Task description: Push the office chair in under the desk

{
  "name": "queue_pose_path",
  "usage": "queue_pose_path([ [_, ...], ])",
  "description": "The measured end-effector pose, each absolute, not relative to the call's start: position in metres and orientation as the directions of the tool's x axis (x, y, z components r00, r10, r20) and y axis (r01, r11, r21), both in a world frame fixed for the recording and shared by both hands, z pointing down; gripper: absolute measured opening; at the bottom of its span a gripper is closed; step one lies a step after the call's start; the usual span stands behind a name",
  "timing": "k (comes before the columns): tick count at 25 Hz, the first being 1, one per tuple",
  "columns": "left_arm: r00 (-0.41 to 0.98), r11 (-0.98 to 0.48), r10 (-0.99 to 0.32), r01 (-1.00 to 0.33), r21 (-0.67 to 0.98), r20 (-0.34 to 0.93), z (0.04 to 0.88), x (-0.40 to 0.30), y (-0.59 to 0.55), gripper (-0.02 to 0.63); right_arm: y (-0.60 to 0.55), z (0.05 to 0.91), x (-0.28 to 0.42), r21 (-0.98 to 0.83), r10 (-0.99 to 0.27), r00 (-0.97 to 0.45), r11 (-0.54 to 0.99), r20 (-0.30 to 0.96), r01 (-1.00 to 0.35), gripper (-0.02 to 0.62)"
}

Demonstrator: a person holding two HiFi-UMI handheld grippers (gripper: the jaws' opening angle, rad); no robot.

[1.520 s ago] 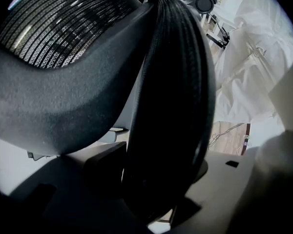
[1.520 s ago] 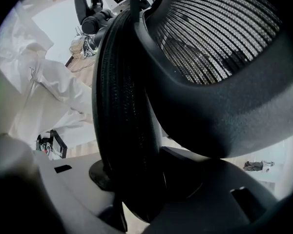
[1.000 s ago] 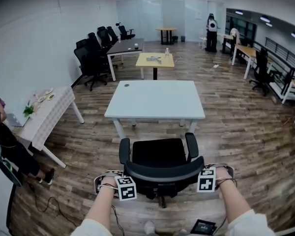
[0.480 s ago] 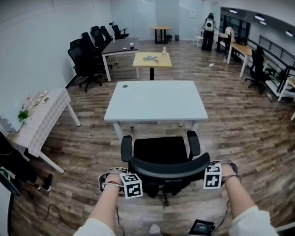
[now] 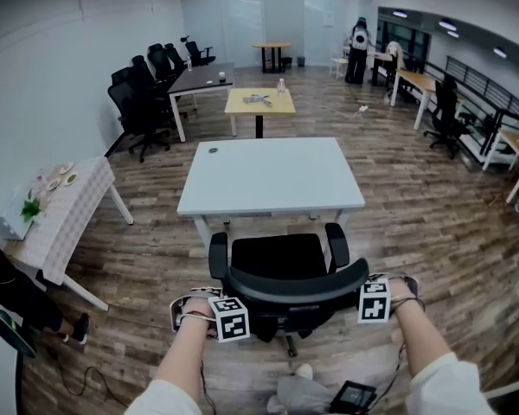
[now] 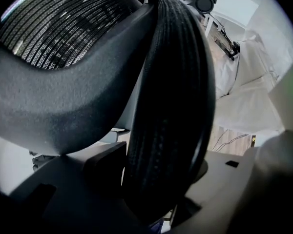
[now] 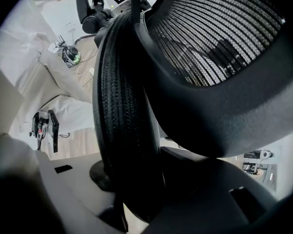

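In the head view, each gripper's marker cube covers its jaws, and the seat and backrest (image 5: 296,285) hide most of the base of the office chair (image 5: 281,262). Both gripper views are dark and filled at close range by the backrest mesh and rim.

We read the left gripper (image 6: 158,167) as clamped on the backrest rim, 1 pad on each side of it. The right gripper (image 7: 132,179) pinches the same rim at the opposite end.

Both forearms reach forward from the bottom edge, which cuts them off, and the 2 grippers point steeply down.

The office chair stands centred just before the near edge of the desk (image 5: 272,175), seat not yet under the top.
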State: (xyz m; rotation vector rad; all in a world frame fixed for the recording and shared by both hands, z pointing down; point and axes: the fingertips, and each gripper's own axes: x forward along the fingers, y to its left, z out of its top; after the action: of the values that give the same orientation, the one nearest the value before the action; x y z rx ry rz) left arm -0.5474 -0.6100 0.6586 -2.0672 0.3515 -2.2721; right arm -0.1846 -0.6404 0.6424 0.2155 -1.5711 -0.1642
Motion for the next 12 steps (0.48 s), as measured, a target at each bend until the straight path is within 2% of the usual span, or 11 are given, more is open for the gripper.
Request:
queue_pose_path([
  [12, -0.1, -0.971, -0.203, -0.107, -0.213, 0.974, 0.658, -0.576, -0.667, 0.25, -0.691, 0.631, -0.221, 0.254, -0.255, -0.016, 0.967, 0.967, -0.02, 0.179],
])
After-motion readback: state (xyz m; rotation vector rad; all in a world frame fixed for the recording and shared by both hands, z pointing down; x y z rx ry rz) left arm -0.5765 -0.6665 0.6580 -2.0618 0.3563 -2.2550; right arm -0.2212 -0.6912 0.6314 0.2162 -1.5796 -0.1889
